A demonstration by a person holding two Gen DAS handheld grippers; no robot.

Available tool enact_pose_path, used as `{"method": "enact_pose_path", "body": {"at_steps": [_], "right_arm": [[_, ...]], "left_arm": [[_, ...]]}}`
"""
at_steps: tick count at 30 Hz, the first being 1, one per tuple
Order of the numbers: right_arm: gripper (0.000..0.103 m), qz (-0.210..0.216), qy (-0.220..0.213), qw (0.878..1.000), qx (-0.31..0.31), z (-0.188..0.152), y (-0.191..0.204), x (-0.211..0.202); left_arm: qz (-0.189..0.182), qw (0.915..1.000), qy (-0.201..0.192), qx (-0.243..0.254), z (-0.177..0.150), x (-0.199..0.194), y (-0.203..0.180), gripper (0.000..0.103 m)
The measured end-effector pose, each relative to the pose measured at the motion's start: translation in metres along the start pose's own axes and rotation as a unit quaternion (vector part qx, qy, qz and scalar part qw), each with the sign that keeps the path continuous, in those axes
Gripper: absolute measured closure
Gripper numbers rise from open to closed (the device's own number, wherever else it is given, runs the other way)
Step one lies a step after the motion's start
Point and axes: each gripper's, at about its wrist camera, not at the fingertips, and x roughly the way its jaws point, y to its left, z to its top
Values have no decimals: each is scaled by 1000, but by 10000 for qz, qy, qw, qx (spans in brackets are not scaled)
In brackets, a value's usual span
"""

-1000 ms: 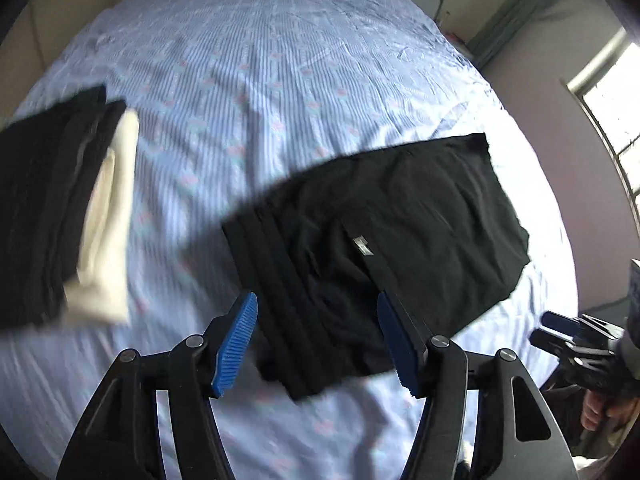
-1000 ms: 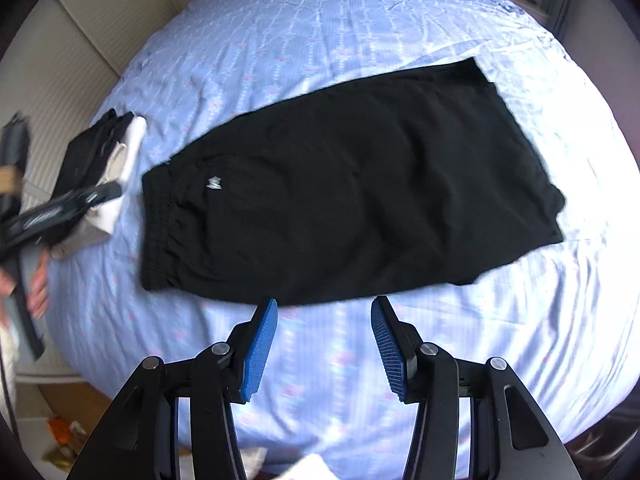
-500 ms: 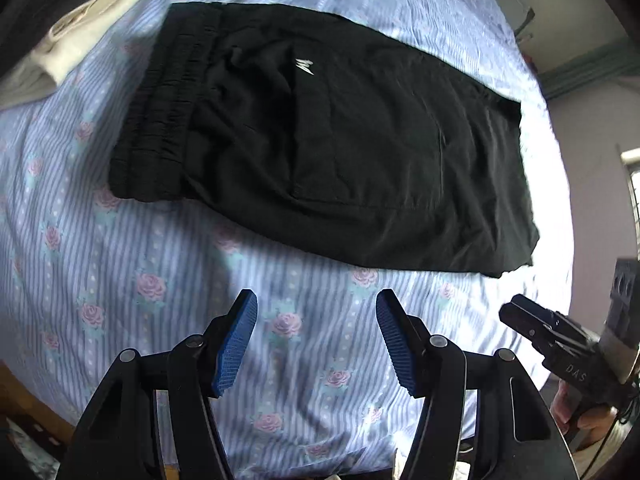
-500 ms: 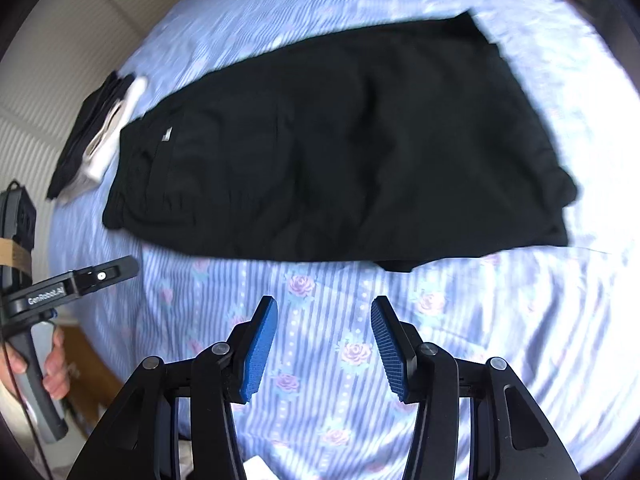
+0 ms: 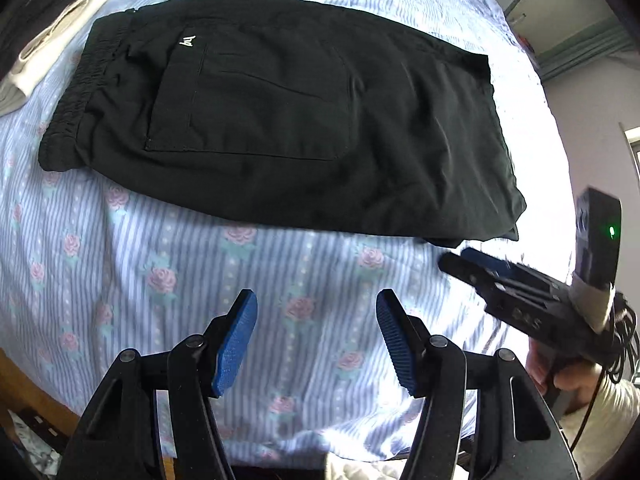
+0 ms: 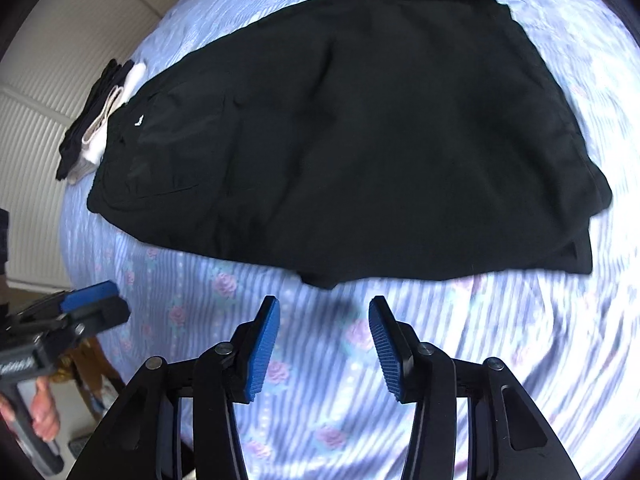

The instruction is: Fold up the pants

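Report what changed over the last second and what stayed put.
Both grippers dropped closer to the black pants: the left gripper swung over from the folded stack, and the right gripper neared the hem corner. Nothing grasped. Pants still lie flat; both jaws stay open.

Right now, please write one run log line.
left gripper: open | right gripper: open | black shorts: flat on floral bedsheet, ungrasped

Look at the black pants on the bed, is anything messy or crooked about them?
Mostly tidy. The black pants lie flat on the flowered sheet. One odd bit: at the leg end near the right gripper, an under layer pokes out past the top layer, so the edges don't line up.
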Motion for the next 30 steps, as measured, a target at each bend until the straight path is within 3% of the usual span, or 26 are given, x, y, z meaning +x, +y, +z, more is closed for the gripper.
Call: {"method": "enact_pose_path", "body": {"at_steps": [8,15,23,30], "right_arm": [[61,251,-466,9984,-196,24,3,-9],[61,275,-70,9994,-184,14,-2,17],[64,320,-513,9973,-417,25,3,-3],[64,299,-158,9987,-387,24,3,18]], "left_arm": [[169,9997,-125,-79,2,-11,-5,43],[286,9994,-135,102,-5,-17,-17,43],[310,9994,-80,139,-13,-15,-26,42],[384,9990,-133,175,-14,-21,-29,42]]}}
